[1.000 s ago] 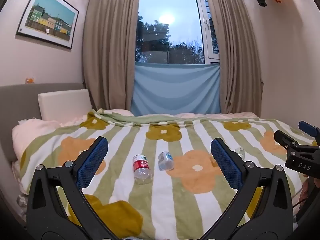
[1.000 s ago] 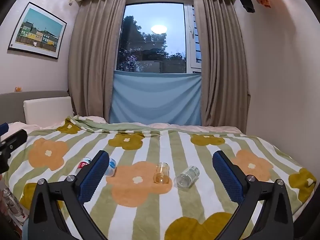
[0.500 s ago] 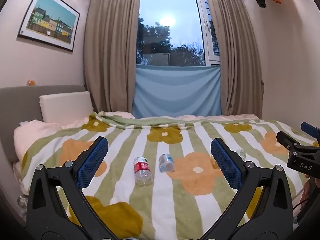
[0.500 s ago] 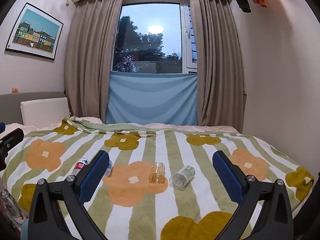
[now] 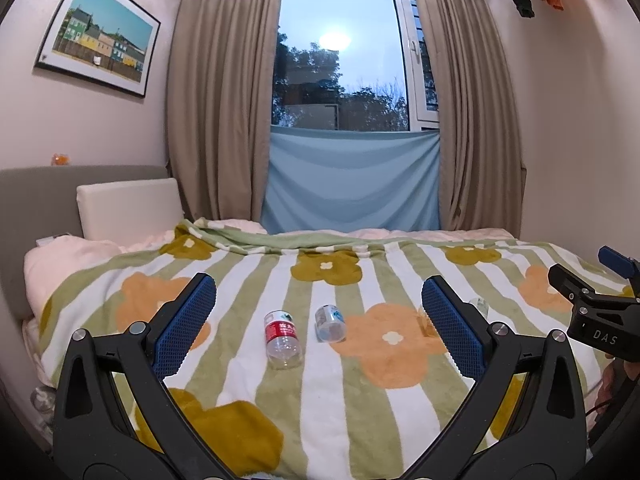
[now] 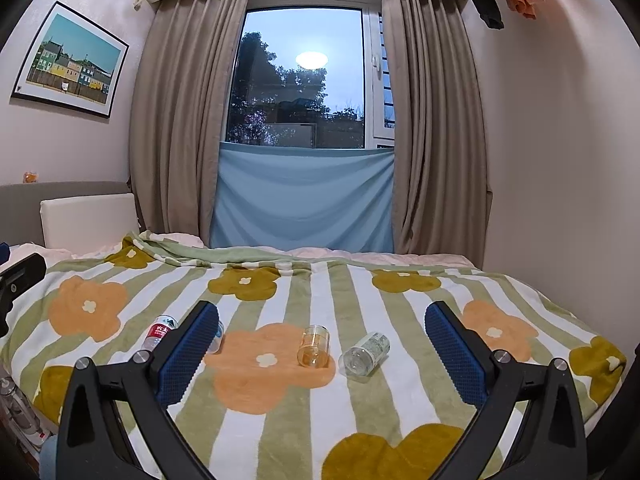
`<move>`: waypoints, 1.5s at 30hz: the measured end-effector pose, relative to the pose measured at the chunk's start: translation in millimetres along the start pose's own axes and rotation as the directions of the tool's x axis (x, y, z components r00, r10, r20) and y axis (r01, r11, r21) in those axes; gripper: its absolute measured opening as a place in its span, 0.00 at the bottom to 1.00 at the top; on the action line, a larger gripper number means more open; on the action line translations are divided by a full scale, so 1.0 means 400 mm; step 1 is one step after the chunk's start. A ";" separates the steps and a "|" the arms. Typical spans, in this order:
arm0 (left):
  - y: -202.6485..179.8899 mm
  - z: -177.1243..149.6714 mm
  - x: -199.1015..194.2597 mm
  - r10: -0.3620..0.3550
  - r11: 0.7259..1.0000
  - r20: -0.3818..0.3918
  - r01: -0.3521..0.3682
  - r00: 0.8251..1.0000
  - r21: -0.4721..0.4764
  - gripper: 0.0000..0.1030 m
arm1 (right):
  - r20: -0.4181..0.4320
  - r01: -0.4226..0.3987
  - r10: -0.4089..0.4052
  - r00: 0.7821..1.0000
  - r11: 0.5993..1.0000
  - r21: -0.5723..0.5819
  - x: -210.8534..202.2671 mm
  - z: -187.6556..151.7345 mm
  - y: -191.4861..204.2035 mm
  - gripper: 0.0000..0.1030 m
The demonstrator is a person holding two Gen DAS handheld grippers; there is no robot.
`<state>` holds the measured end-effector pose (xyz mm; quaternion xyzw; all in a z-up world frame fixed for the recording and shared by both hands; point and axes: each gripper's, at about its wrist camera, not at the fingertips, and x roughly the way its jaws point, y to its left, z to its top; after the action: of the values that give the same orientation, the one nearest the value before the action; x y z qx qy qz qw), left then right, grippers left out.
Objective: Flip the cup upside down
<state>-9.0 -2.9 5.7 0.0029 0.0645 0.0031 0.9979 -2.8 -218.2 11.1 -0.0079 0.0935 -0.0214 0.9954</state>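
Several cut-off plastic bottle cups lie on their sides on a flowered striped blanket. An amber-tinted cup and a clear cup lie mid-bed between my right fingers. A red-labelled cup and a blue-labelled cup lie between my left fingers; both also show in the right wrist view, the red one far left. My left gripper is open and empty, above the bed. My right gripper is open and empty; it shows at the left view's right edge.
The bed fills the room's width, with a grey headboard and white pillow at left. Curtains and a window stand behind. A wall runs along the right. Bottles stand on the floor at lower left.
Both views have shifted slightly, so the cups appear a little lower and nearer the fingers. Both grippers stay open; the cups have not moved on the blanket.
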 end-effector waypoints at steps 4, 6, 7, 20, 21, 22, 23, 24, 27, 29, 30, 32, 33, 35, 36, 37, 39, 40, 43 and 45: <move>0.003 -0.001 -0.001 -0.015 1.000 0.004 0.015 1.000 0.002 1.00 | -0.002 -0.011 0.011 1.000 1.000 -0.012 0.001 -0.002 0.008 1.00; 0.002 -0.003 -0.001 -0.014 1.000 0.005 0.014 1.000 0.003 1.00 | -0.001 -0.010 0.010 1.000 1.000 -0.011 0.001 -0.001 0.010 1.00; 0.002 -0.003 -0.001 -0.014 1.000 0.005 0.014 1.000 0.001 1.00 | -0.002 -0.013 0.013 1.000 1.000 -0.011 0.001 -0.001 0.008 1.00; -0.006 -0.002 -0.008 -0.017 1.000 0.003 0.017 1.000 0.005 1.00 | -0.007 -0.007 0.007 1.000 1.000 0.002 0.006 -0.007 0.007 1.00; -0.008 -0.002 -0.009 -0.017 1.000 0.004 0.017 1.000 0.007 1.00 | -0.007 -0.006 0.006 1.000 1.000 0.001 0.006 -0.008 0.007 1.00; -0.008 -0.002 -0.010 -0.018 1.000 0.005 0.018 1.000 0.007 1.00 | -0.007 -0.009 0.009 1.000 1.000 0.002 0.007 -0.008 0.006 1.00; -0.005 -0.001 -0.009 -0.019 1.000 0.003 0.019 1.000 0.004 1.00 | -0.007 -0.011 0.011 1.000 1.000 0.004 0.006 -0.009 0.005 1.00; -0.007 -0.002 -0.009 -0.021 1.000 0.003 0.021 1.000 0.004 1.00 | -0.007 -0.012 0.012 1.000 1.000 0.003 0.006 -0.009 0.006 1.00; -0.008 0.002 -0.011 -0.023 1.000 0.000 0.023 1.000 0.007 1.00 | -0.006 -0.010 0.010 1.000 1.000 0.009 0.008 -0.008 0.006 1.00; -0.009 0.003 -0.011 -0.026 1.000 -0.004 0.026 1.000 0.007 1.00 | -0.008 -0.011 0.011 1.000 1.000 0.014 0.011 -0.010 0.003 1.00; -0.009 0.003 -0.010 -0.028 1.000 -0.006 0.028 1.000 0.005 1.00 | -0.009 -0.010 0.011 1.000 1.000 0.013 0.011 -0.011 0.002 1.00; -0.009 0.003 -0.010 -0.028 1.000 -0.006 0.028 1.000 0.005 1.00 | -0.006 -0.012 0.012 1.000 1.000 0.012 0.008 -0.013 0.003 1.00; -0.010 0.003 -0.010 -0.028 1.000 -0.005 0.028 1.000 0.005 1.00 | -0.007 -0.014 0.014 1.000 1.000 0.013 0.009 -0.014 0.002 1.00; -0.009 0.003 -0.010 -0.028 1.000 -0.006 0.028 1.000 0.006 1.00 | -0.007 -0.011 0.011 1.000 1.000 0.011 0.008 -0.013 0.005 1.00; -0.010 0.003 -0.009 -0.029 1.000 -0.007 0.029 1.000 0.007 1.00 | -0.007 -0.010 0.010 1.000 1.000 0.012 0.009 -0.015 0.005 1.00; -0.010 0.003 -0.009 -0.029 1.000 -0.006 0.029 1.000 0.008 1.00 | -0.007 -0.010 0.010 1.000 1.000 0.013 0.009 -0.016 0.005 1.00; -0.010 0.003 -0.009 -0.028 1.000 -0.006 0.028 1.000 0.005 1.00 | -0.008 -0.013 0.013 1.000 1.000 0.015 0.010 -0.016 0.006 1.00; -0.010 0.003 -0.008 -0.029 1.000 -0.007 0.029 1.000 0.004 1.00 | -0.008 -0.012 0.012 1.000 1.000 0.011 0.009 -0.015 0.008 1.00; -0.012 0.002 -0.008 -0.029 1.000 -0.007 0.029 1.000 0.004 1.00 | -0.007 -0.012 0.012 1.000 1.000 0.010 0.009 -0.015 0.006 1.00; -0.012 0.002 -0.008 -0.029 1.000 -0.007 0.029 1.000 0.005 1.00 | -0.007 -0.012 0.012 1.000 1.000 0.010 0.010 -0.017 0.006 1.00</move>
<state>-12.1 -7.5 6.6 0.0043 0.0680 -0.0117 0.9976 0.0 -216.1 3.7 -0.0022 0.0969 -0.0160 0.9952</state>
